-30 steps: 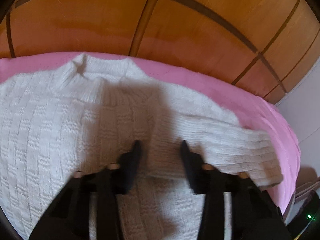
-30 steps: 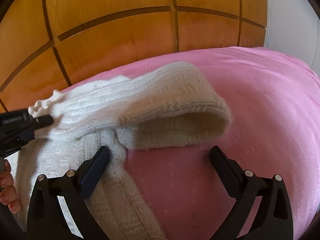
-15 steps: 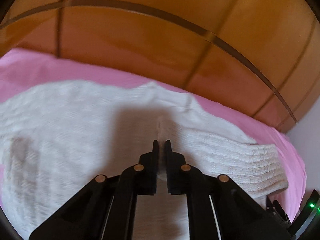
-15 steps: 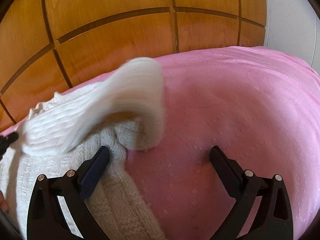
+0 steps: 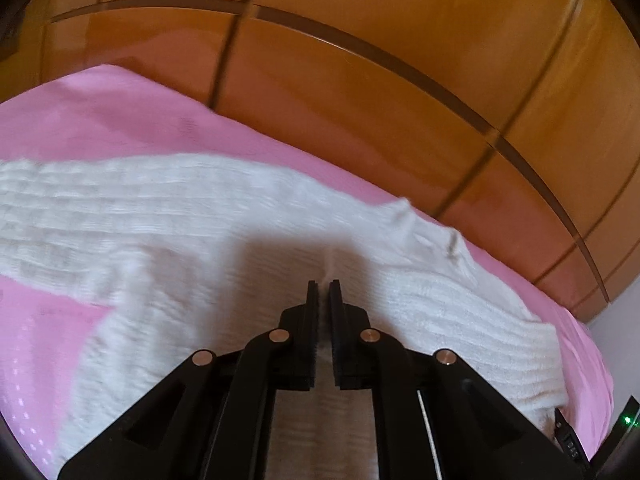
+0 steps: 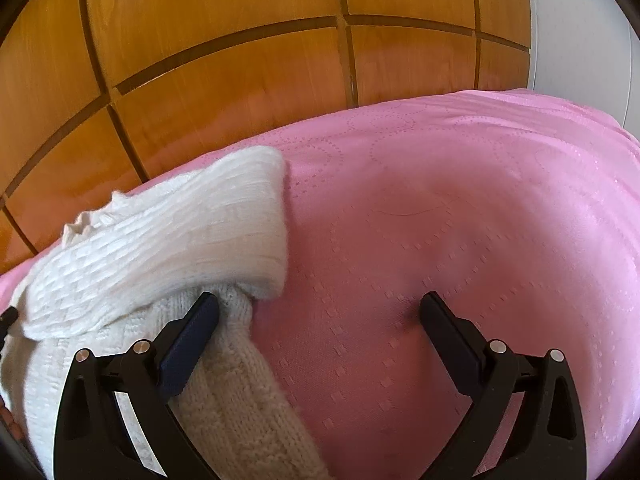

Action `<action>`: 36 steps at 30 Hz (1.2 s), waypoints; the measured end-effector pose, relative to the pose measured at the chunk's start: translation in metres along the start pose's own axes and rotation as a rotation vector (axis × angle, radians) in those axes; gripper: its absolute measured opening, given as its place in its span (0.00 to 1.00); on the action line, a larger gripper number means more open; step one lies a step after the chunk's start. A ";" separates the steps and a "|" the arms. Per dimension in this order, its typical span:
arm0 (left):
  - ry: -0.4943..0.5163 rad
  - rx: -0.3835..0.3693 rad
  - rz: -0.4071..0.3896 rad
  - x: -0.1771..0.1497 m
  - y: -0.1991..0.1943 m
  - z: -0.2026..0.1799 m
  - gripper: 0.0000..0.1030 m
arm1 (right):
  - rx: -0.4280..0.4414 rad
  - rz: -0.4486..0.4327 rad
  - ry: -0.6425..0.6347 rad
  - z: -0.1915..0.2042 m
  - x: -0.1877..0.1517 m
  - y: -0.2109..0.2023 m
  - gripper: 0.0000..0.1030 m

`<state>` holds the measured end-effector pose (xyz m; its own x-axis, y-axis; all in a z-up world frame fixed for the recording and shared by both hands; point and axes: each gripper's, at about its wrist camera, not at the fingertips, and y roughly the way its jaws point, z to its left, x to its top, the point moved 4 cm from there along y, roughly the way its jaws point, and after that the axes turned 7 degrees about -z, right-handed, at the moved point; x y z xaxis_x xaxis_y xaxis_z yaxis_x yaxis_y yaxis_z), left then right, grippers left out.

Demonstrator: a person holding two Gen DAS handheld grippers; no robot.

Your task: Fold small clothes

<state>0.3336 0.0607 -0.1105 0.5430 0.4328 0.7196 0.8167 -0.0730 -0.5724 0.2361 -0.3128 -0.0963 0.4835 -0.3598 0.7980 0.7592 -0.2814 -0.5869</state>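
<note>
A white knitted sweater lies on the pink bedspread. My left gripper is shut on a pinch of the sweater's knit and lifts it. One sleeve trails right to a ribbed cuff. In the right wrist view the same sweater shows at the left, its folded sleeve cuff lying over the body. My right gripper is open and empty above the bedspread; its left finger rests by the sweater's edge.
A glossy wooden headboard with dark grooves runs along the far side of the bed, also in the right wrist view. A white wall stands at the right. The right gripper's body shows at the lower right.
My left gripper closed on the sweater's knit and pulled it left and up. The sleeve swept leftward over the body. My right gripper stayed open and still.
</note>
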 end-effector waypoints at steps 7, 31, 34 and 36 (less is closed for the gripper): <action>-0.157 0.019 0.023 -0.005 0.006 0.040 0.00 | 0.021 -0.012 0.036 -0.005 0.001 -0.002 0.97; 0.043 -0.090 0.002 -0.023 -0.057 0.032 0.87 | 0.014 -0.014 0.034 -0.004 0.001 -0.001 0.97; 0.033 -0.077 -0.006 -0.019 -0.068 0.049 0.89 | 0.014 -0.014 0.033 -0.004 0.001 -0.001 0.97; 0.017 -0.051 -0.016 -0.014 -0.074 0.065 0.91 | 0.014 -0.014 0.033 -0.005 0.001 -0.001 0.97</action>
<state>0.2528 0.1189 -0.1035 0.5324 0.4188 0.7356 0.8343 -0.1122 -0.5398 0.2342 -0.3170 -0.0954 0.4584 -0.3852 0.8009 0.7717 -0.2746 -0.5737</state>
